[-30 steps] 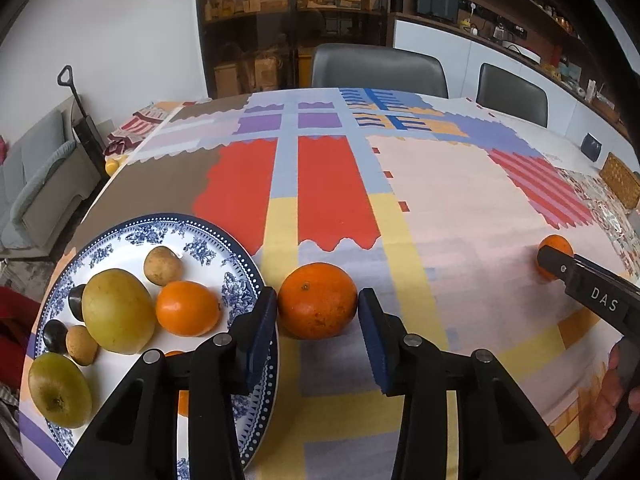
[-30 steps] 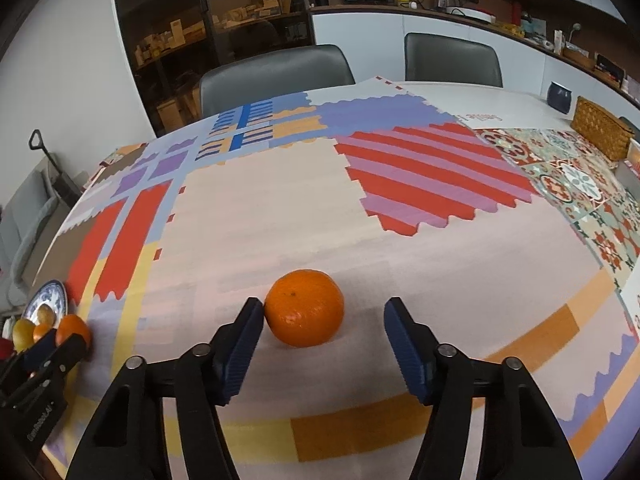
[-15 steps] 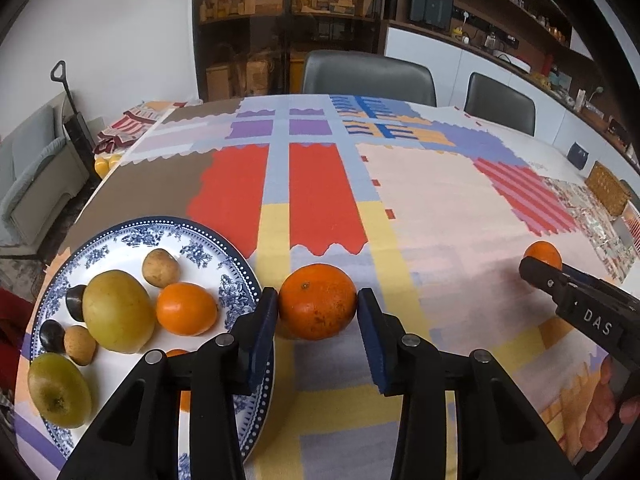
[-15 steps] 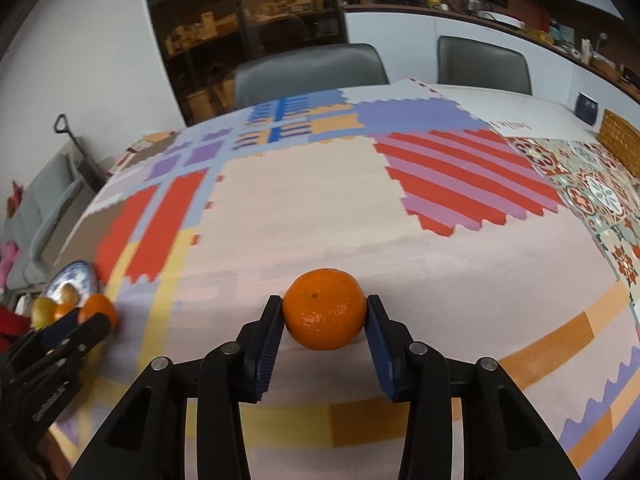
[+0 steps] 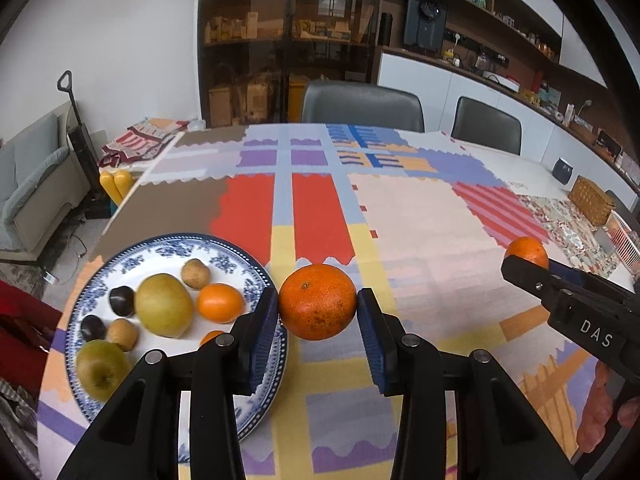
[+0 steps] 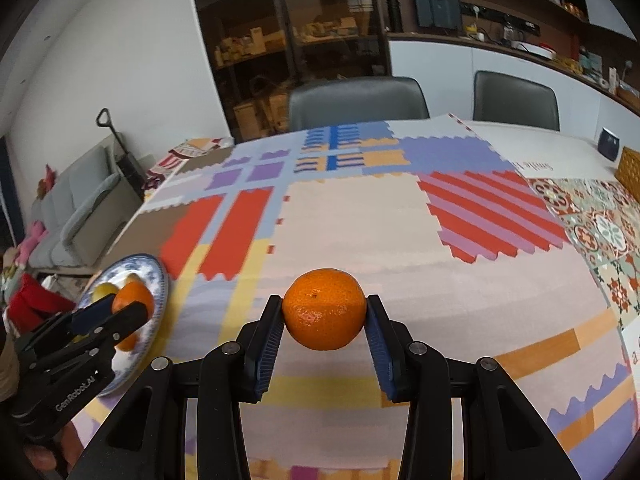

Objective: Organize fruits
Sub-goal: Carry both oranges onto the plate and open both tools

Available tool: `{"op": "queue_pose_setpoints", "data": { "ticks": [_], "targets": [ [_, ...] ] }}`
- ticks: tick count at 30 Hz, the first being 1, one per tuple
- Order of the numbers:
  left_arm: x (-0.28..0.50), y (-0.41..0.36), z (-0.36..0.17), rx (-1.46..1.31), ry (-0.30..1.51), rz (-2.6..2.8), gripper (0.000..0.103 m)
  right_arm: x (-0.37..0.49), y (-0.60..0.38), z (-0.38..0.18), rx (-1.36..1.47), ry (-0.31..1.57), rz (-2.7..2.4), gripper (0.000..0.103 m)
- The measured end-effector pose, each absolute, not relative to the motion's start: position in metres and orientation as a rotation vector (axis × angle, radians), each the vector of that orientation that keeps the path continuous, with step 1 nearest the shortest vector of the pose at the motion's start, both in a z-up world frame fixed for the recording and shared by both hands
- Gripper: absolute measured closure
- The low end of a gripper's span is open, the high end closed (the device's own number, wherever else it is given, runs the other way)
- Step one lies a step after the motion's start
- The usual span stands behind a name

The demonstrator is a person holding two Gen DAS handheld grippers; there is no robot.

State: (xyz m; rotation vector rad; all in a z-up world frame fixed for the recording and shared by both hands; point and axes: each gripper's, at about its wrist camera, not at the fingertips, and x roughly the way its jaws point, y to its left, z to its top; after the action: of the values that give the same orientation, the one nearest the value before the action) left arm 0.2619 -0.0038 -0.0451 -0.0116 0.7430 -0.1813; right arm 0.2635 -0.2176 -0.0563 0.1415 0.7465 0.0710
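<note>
My left gripper is shut on an orange and holds it above the tablecloth, just right of a blue-and-white plate. The plate holds a small orange, a yellow-green pear, a green apple, a potato-like fruit and several small dark and brown fruits. My right gripper is shut on a second orange, lifted over the cloth. It shows at the right of the left wrist view.
A patchwork tablecloth covers the table. Two grey chairs stand at the far edge. A wicker basket and a dark cup sit at the far right. A sofa is off to the left.
Both grippers have closed on their oranges and lifted them off the cloth. The right gripper was open a second ago.
</note>
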Motion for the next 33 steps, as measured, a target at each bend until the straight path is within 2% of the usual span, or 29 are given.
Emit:
{"op": "queue_pose_setpoints", "data": {
  "ticks": [18, 33],
  "targets": [
    [0.203, 0.052, -0.005, -0.063, 0.647, -0.121, 0.063, 0.221, -0.152, -0.009, 0.034, 0.66, 0.236, 0.061],
    [0.166, 0.112, 0.001, -0.069, 0.612, -0.037, 0.063, 0.202, -0.082, -0.007, -0.049, 0.672, 0.381, 0.061]
  ]
}}
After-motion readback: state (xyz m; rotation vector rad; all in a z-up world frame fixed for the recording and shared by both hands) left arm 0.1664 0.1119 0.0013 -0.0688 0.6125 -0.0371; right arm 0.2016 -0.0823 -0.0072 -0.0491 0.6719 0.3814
